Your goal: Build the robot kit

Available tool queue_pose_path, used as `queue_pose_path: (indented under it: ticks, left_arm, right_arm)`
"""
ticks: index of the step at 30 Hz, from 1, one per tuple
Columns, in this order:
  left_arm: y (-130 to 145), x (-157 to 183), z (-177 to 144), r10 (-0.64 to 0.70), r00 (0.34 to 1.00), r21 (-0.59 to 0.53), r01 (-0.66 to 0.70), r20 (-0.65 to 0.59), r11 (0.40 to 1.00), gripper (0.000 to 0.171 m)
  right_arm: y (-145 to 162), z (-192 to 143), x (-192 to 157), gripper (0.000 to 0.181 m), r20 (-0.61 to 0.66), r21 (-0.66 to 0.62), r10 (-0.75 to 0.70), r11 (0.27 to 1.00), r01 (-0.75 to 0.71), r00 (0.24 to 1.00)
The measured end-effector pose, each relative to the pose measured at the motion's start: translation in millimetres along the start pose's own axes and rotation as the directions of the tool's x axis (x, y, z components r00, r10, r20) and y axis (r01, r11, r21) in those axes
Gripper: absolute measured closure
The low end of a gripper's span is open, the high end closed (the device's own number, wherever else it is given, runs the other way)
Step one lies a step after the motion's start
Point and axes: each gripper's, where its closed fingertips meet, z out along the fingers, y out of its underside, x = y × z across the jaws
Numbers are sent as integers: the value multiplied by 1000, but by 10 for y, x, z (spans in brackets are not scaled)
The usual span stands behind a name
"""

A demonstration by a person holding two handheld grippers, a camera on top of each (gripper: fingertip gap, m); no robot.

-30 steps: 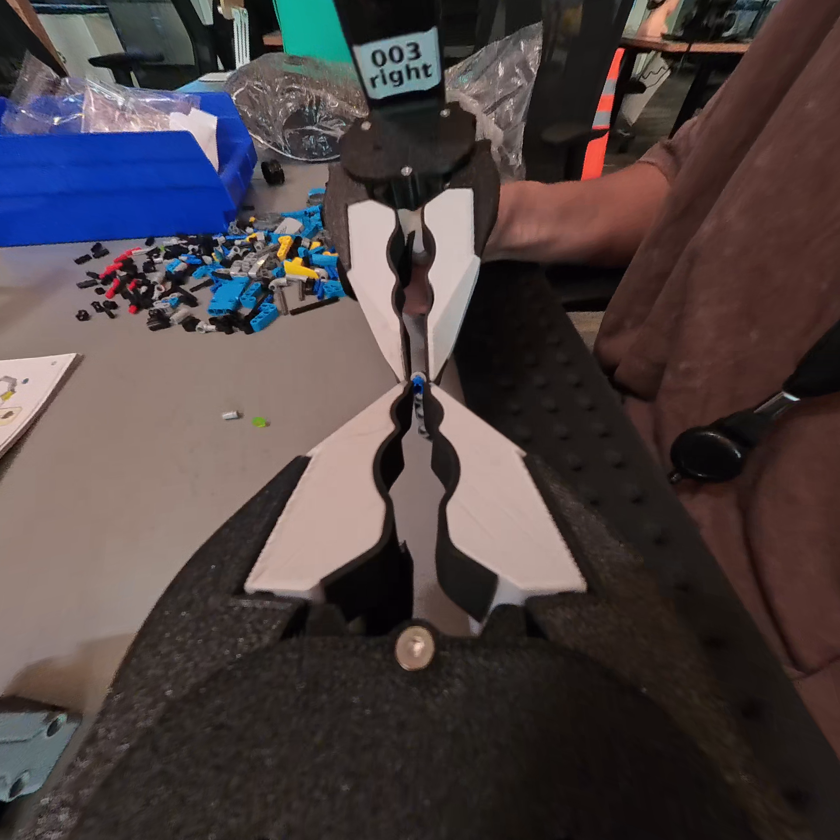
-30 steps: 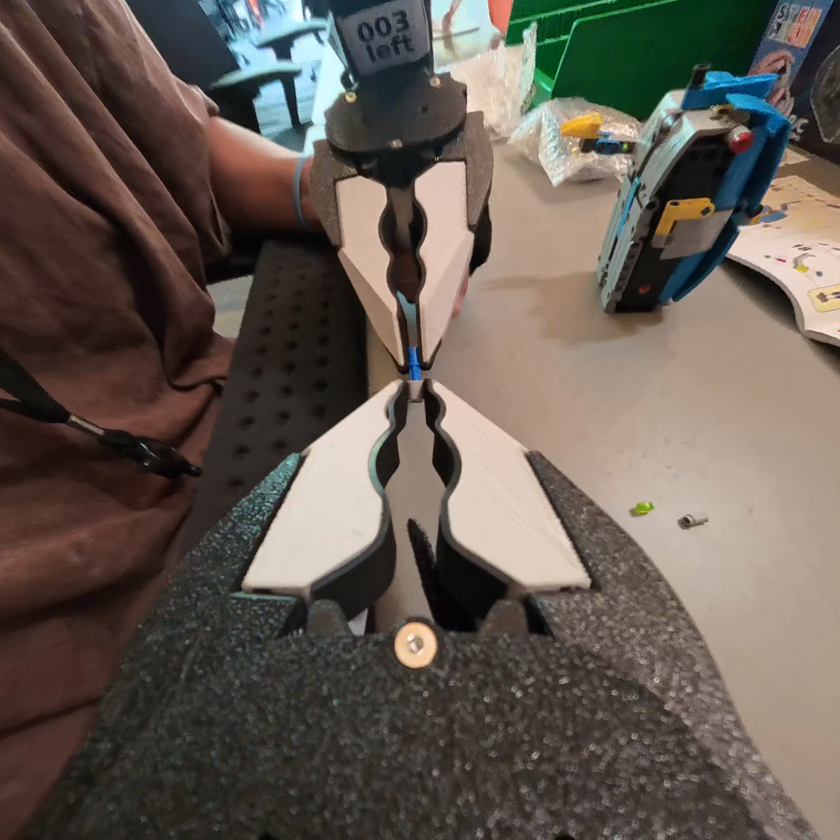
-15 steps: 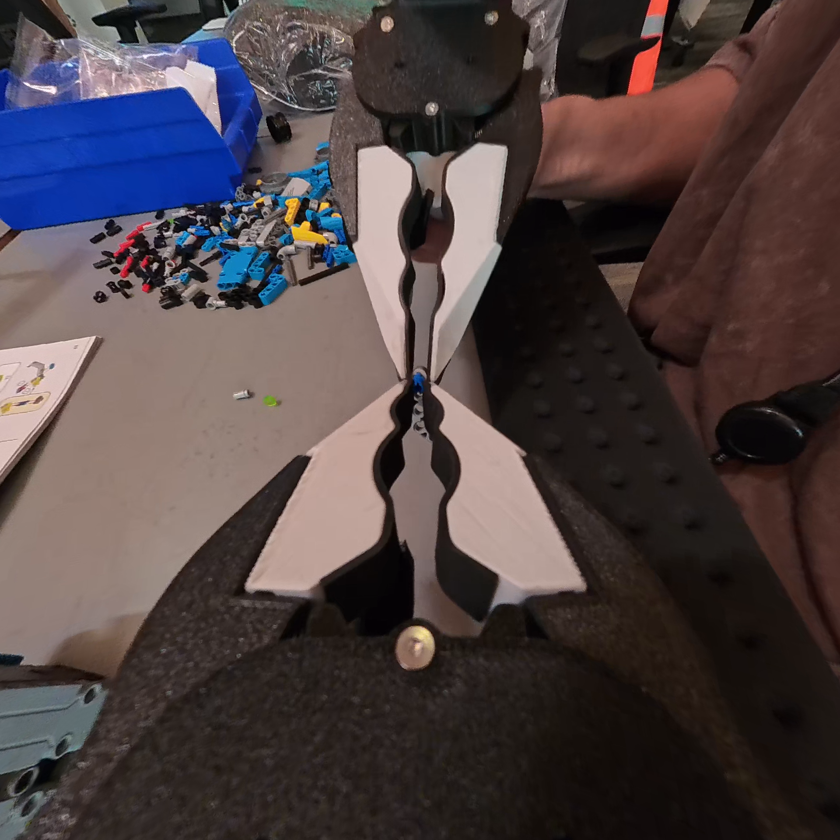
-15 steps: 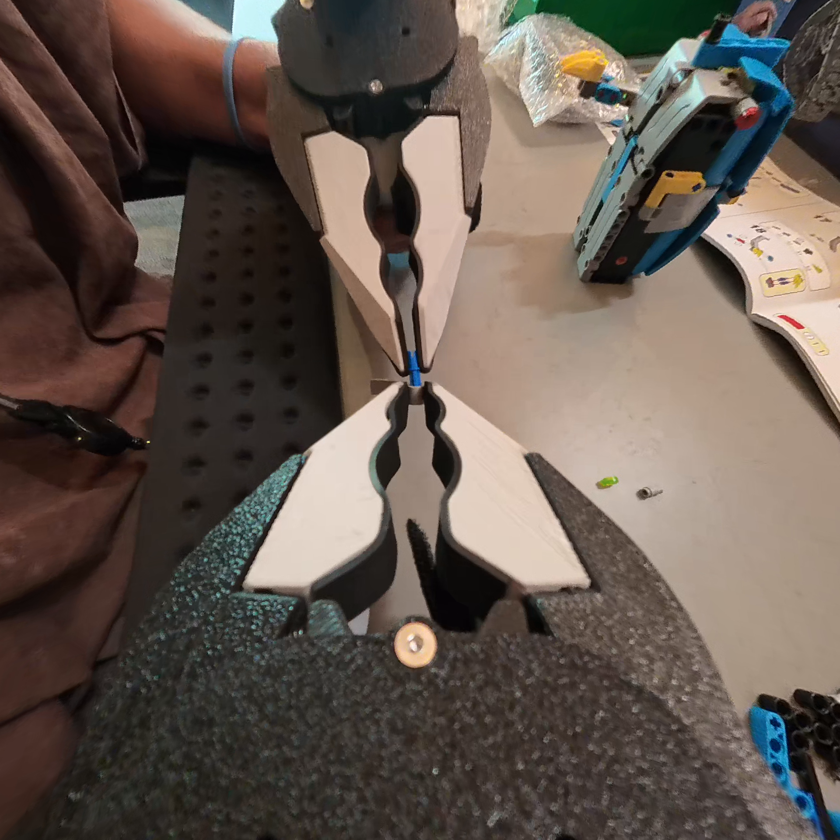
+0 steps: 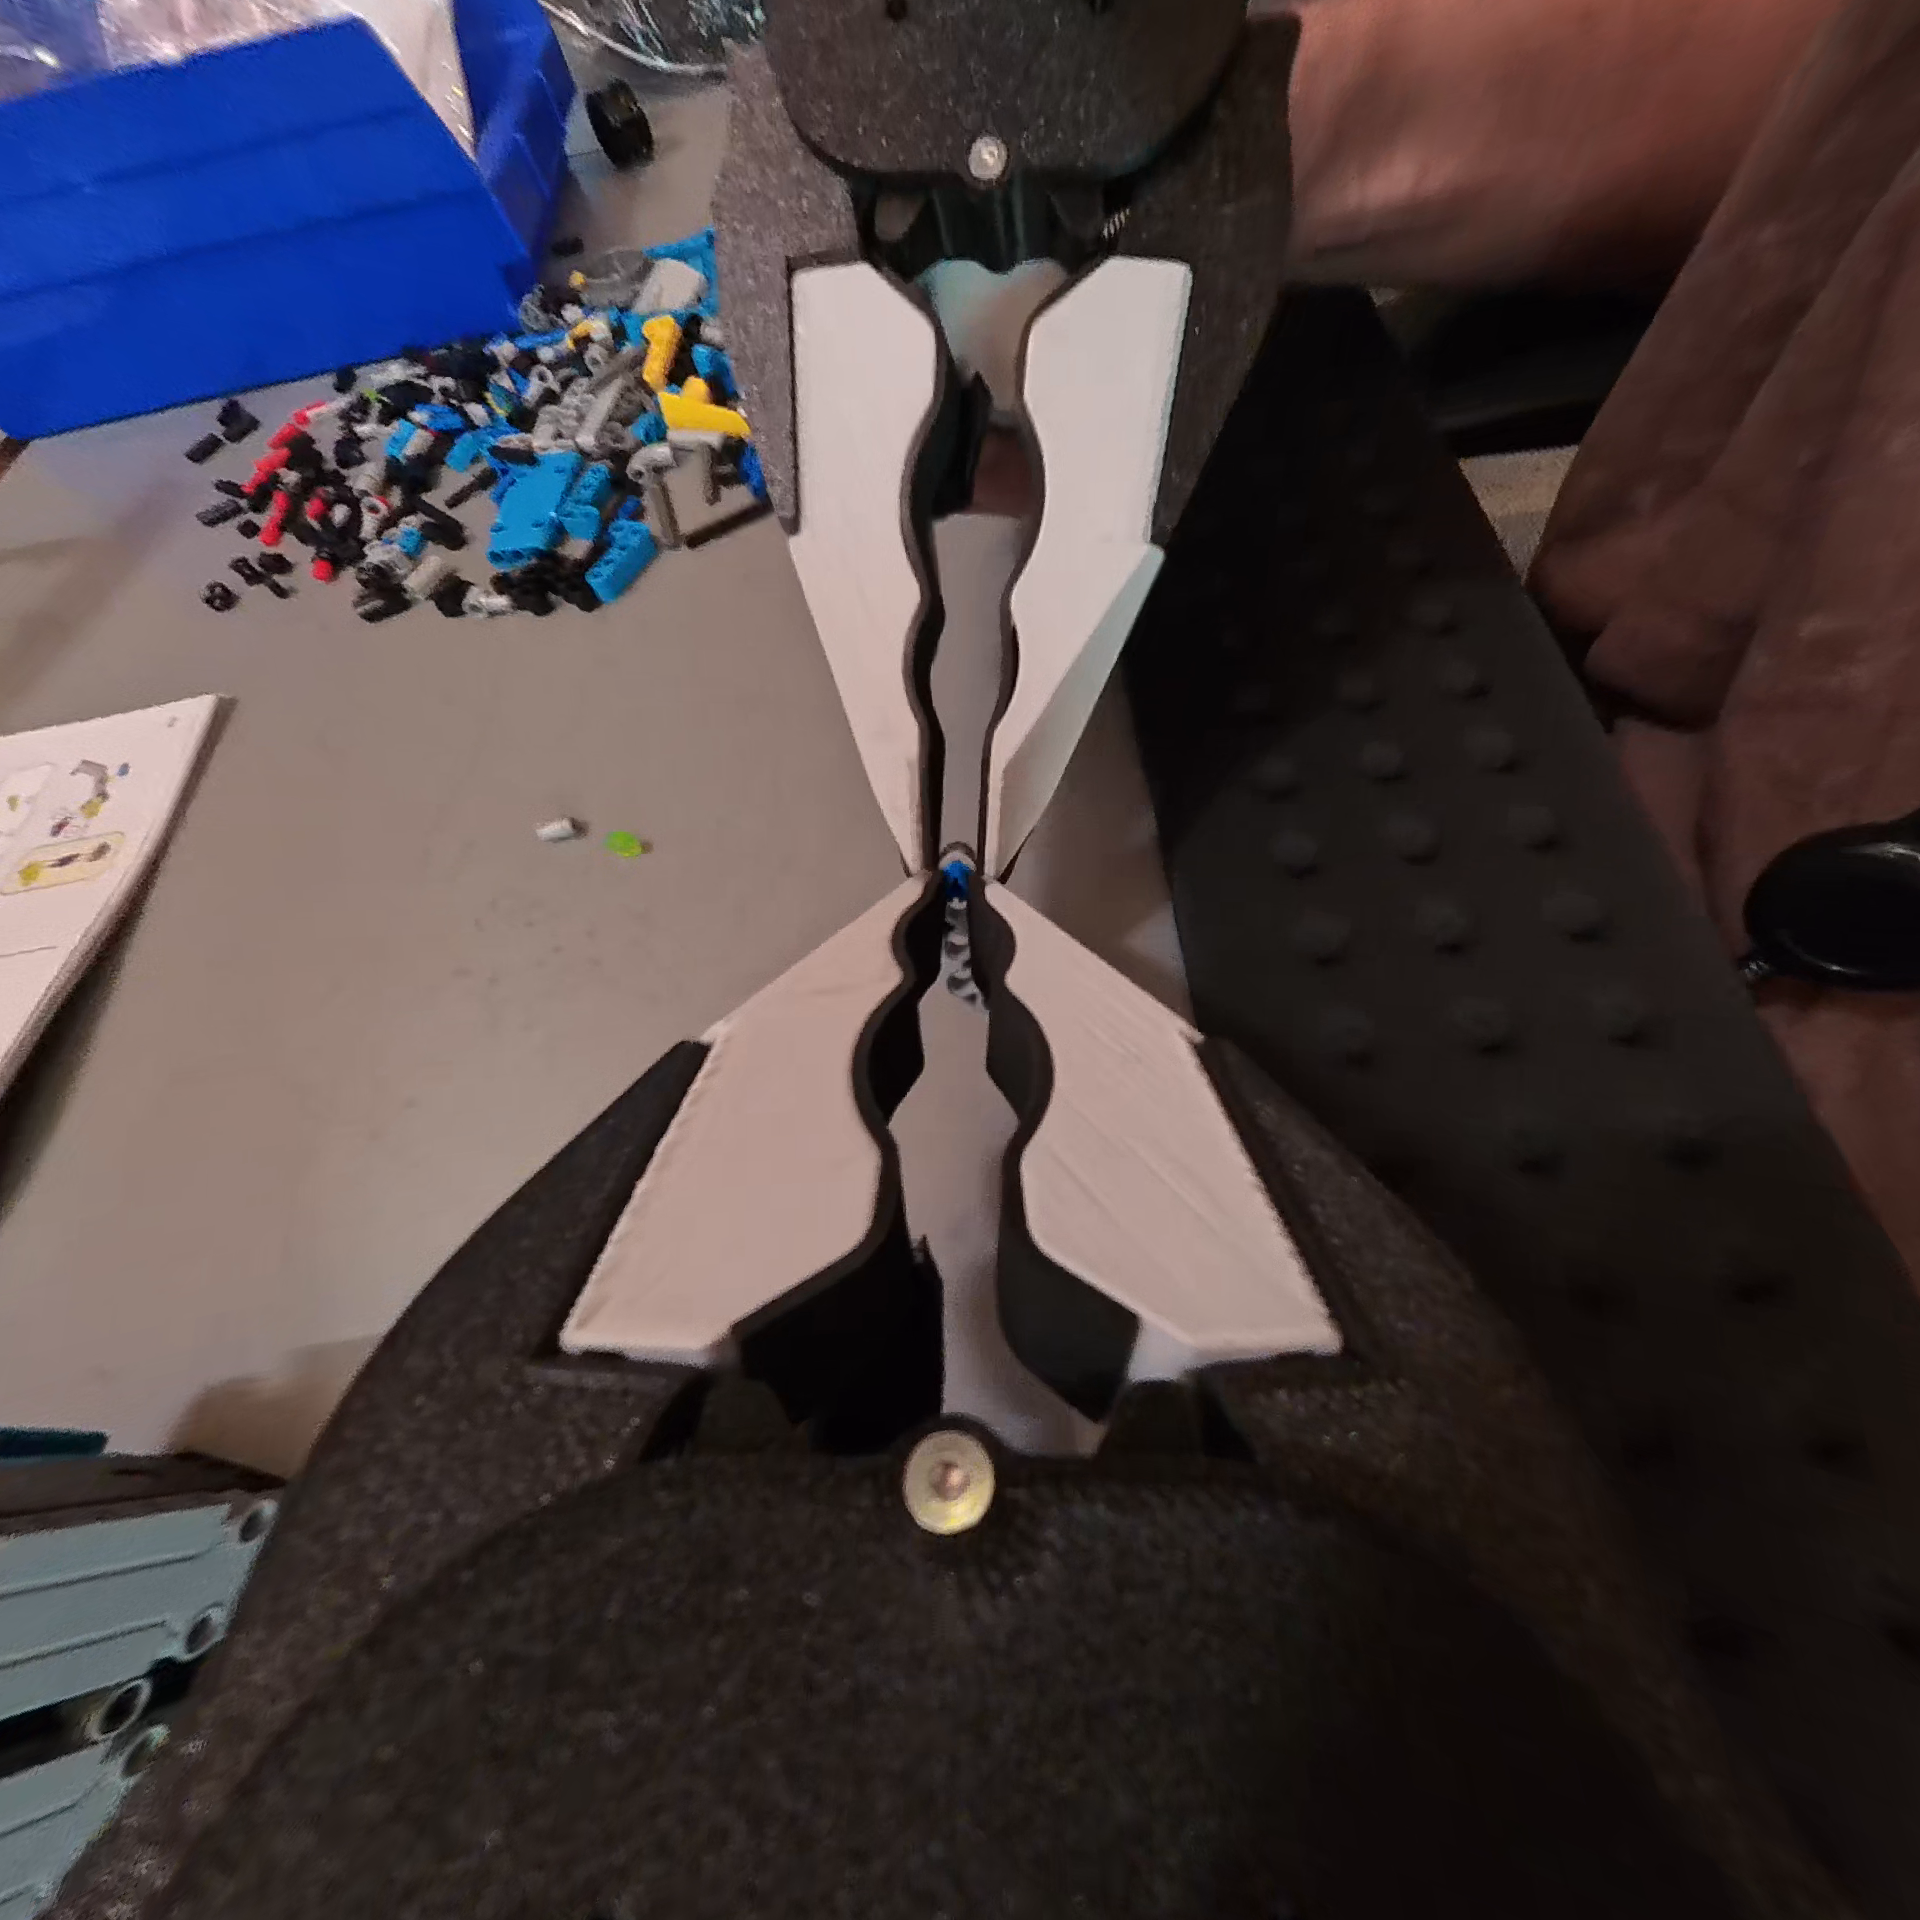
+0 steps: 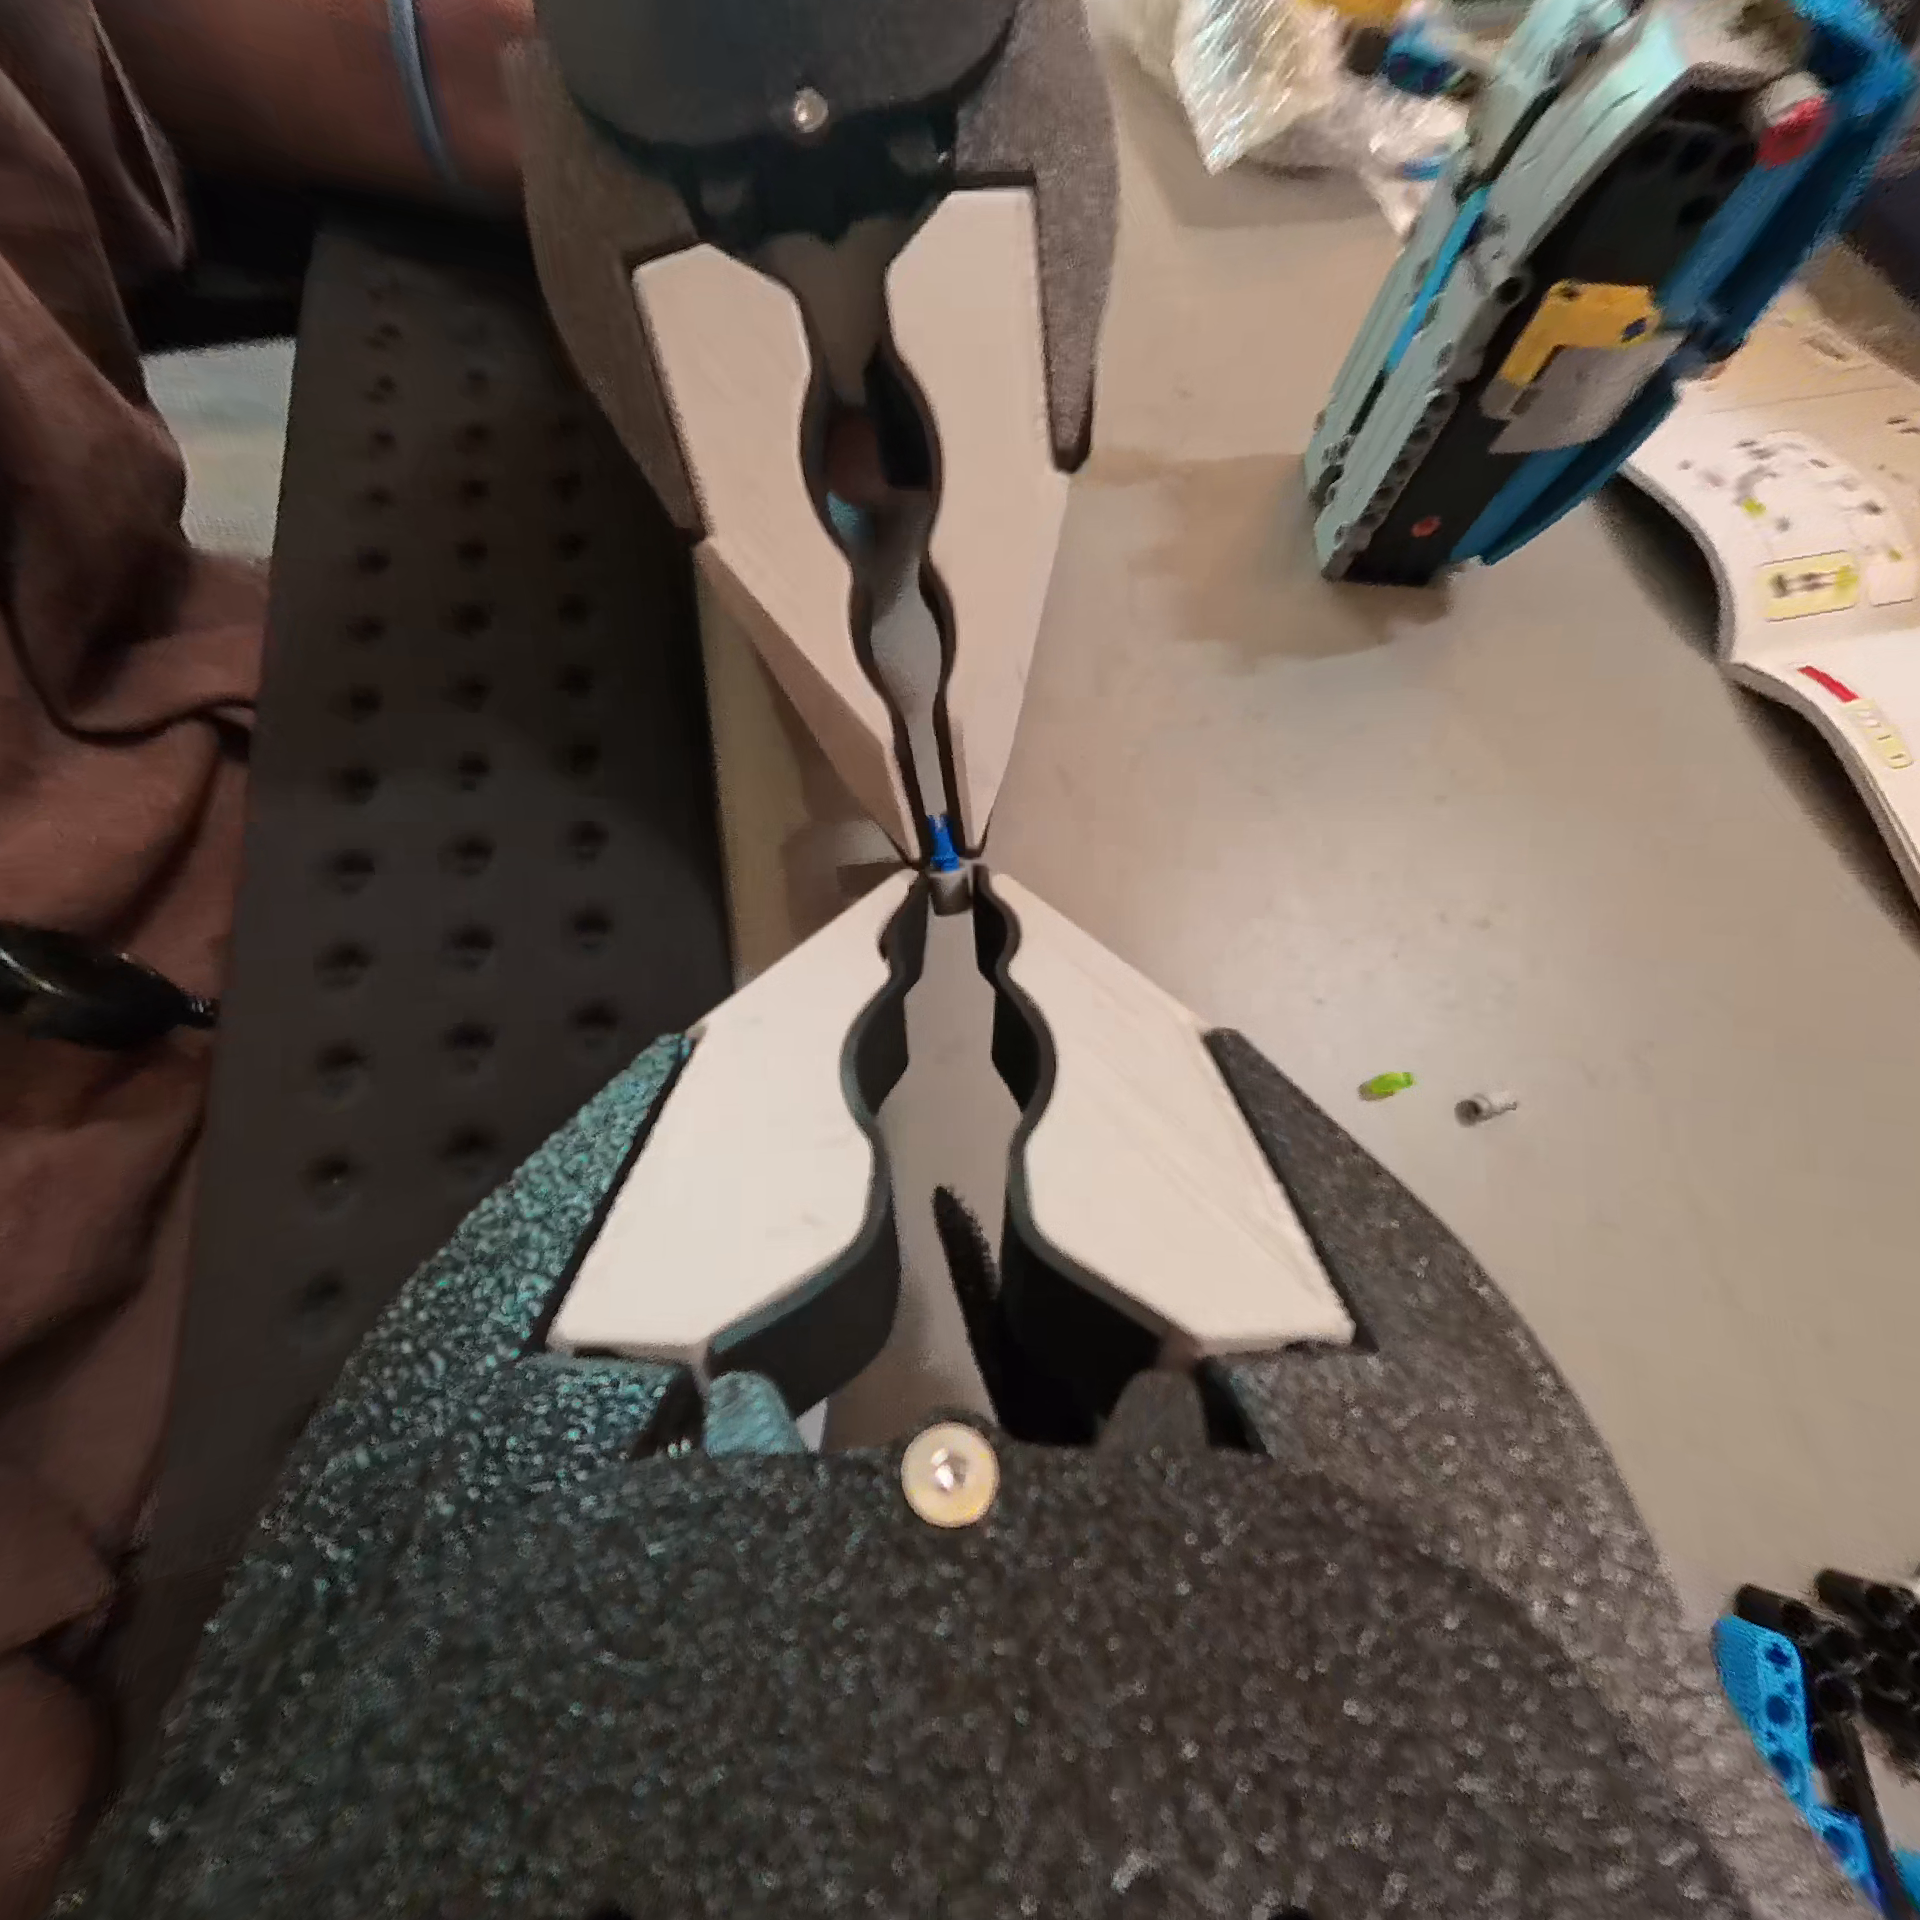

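Two hand-held grippers are meeting tip to tip above the near edge of a grey table (image 5: 436, 1018). The left gripper (image 5: 957, 881) is pinching a small blue pin (image 5: 955, 871) at its very tips, with a short grey and black toothed piece (image 5: 961, 951) sitting between its fingers just behind the pin. The right gripper (image 6: 950, 883) is pinching a small grey connector (image 6: 948, 889) at its tips. The pin's long axis is running along the line joining the two grippers (so the pieces are lying end to end), and its free end is touching or entering the connector; which one cannot be told.

Off to the side are lying a heap of loose bricks (image 5: 520, 488), a blue bin (image 5: 239, 218), a part-built blue and grey model (image 6: 1579, 312) and an open instruction booklet (image 6: 1829, 582). No brand or label is legible in these views; the booklet's printing is too blurred.
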Motion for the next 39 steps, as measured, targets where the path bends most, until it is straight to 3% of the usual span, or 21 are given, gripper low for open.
queue_pose_path:
  ticks: [3, 7, 13, 18, 26, 32, 39]
  left_arm:
    - [-172, -117, -81, 9, 997, 79, -16, 80, 997, 167]
    - [-218, -289, -149, 124, 958, 61, -144, 259, 988, 167]
    - [-270, -394, -177, 261, 873, -21, -277, 413, 961, 167]
    - [-310, -398, -189, 303, 839, -49, -316, 451, 948, 168]
    - [-390, -403, -225, 384, 758, -97, -396, 527, 913, 168]
    - [-519, -342, -280, 409, 723, -56, -458, 556, 887, 168]
    - [-478, -362, -253, 394, 731, -72, -430, 557, 900, 168]
  right_arm:
    - [-62, -82, 139, 158, -17, 77, 116, 991, -114, 993]
    - [-145, -195, 338, 148, 21, 188, 368, 912, -365, 930]
    - [-383, -241, 347, 151, 138, 271, 588, 751, -602, 797]
    - [-451, -190, 292, 154, 201, 307, 650, 668, -678, 733]
    - [-508, -247, 305, 157, 100, 349, 602, 725, -594, 792]
    - [-601, -332, 275, 164, 206, 380, 605, 675, -632, 769]
    - [-561, -303, 295, 166, 30, 381, 528, 779, -498, 849]
